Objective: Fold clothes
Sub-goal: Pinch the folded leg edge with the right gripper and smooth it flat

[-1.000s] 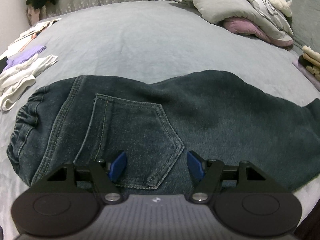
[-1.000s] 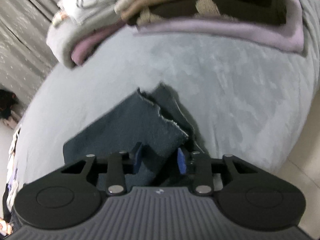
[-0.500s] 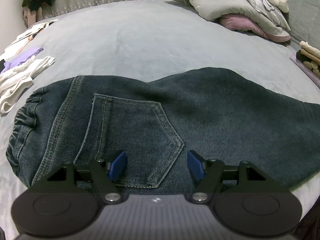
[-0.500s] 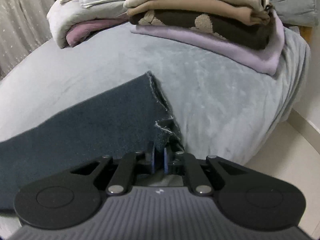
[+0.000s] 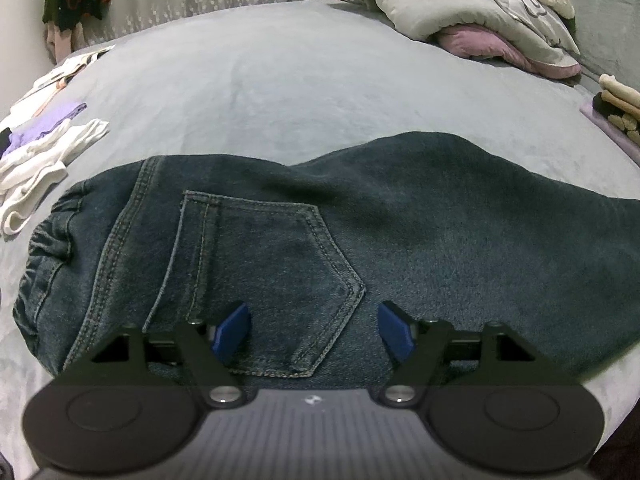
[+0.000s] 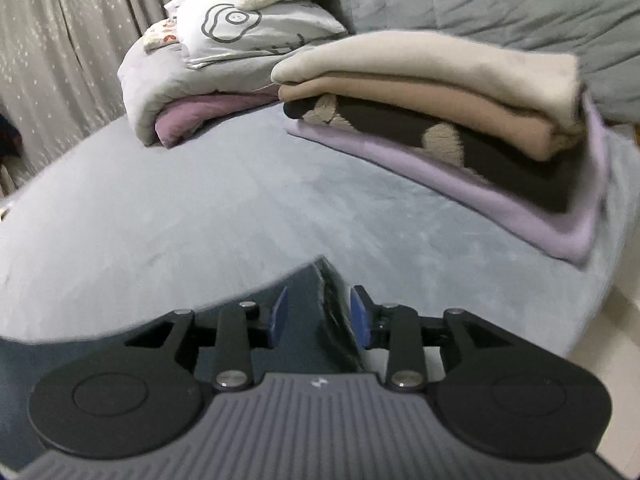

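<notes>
One pair of dark denim jeans (image 5: pixel 360 240) is lying flat across the soft grey bedspread (image 5: pixel 300 80), its gathered elastic waistband at the left and a stitched, pointed back pocket (image 5: pixel 260 272) facing up. The left gripper (image 5: pixel 314 330) is hanging over that pocket with its blue pads spread wide, pinching nothing. The right gripper (image 6: pixel 318 316) is sitting over the frayed hem (image 6: pixel 326 292) of the leg; its jaws are opening, the hem lying loose between the pads. Beyond it, a neat stack of folded knits (image 6: pixel 440 112), cream, tan, dark brown and lilac, is resting on the bedspread beside a puffy grey quilt (image 6: pixel 160 80). Crumpled white garments (image 5: pixel 40 168) are lying left of the waistband.
</notes>
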`<state>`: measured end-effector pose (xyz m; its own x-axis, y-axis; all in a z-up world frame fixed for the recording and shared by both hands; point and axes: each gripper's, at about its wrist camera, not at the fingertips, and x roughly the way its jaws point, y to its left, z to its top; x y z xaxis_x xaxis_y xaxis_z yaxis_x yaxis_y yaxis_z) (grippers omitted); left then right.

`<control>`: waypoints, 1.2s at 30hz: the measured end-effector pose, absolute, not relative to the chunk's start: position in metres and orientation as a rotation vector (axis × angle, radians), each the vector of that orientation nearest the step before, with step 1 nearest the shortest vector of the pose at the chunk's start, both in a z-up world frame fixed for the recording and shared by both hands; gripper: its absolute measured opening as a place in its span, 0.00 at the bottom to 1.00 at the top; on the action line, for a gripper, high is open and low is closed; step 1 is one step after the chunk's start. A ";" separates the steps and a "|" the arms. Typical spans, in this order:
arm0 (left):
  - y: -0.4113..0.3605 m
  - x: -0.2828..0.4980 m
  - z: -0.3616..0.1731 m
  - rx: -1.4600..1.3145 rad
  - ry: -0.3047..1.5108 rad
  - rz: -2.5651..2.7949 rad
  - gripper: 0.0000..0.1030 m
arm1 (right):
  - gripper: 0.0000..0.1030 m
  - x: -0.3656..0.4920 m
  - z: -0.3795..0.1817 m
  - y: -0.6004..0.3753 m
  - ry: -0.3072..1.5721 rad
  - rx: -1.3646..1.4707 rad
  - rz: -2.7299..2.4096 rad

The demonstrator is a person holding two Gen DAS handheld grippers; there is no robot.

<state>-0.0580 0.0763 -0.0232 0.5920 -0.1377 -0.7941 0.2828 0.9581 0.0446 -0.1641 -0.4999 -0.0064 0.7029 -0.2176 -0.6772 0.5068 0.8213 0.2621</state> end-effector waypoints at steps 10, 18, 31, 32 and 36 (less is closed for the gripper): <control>0.080 -0.057 -0.026 0.195 0.905 -0.268 0.72 | 0.05 -0.152 -0.016 -0.475 0.635 0.306 -0.461; 0.089 -0.048 -0.010 0.099 0.979 -0.287 0.72 | 0.31 -0.137 -0.012 -0.462 0.699 0.225 -0.561; 0.077 0.011 0.001 -0.080 0.967 -0.430 0.65 | 0.42 -0.033 0.013 -0.344 0.748 0.374 0.031; 0.080 0.015 0.000 -0.105 0.950 -0.456 0.64 | 0.42 -0.024 0.010 -0.333 0.756 0.378 0.068; 0.100 0.032 -0.012 -0.204 0.908 -0.507 0.64 | 0.43 0.006 -0.003 -0.289 0.786 0.395 0.205</control>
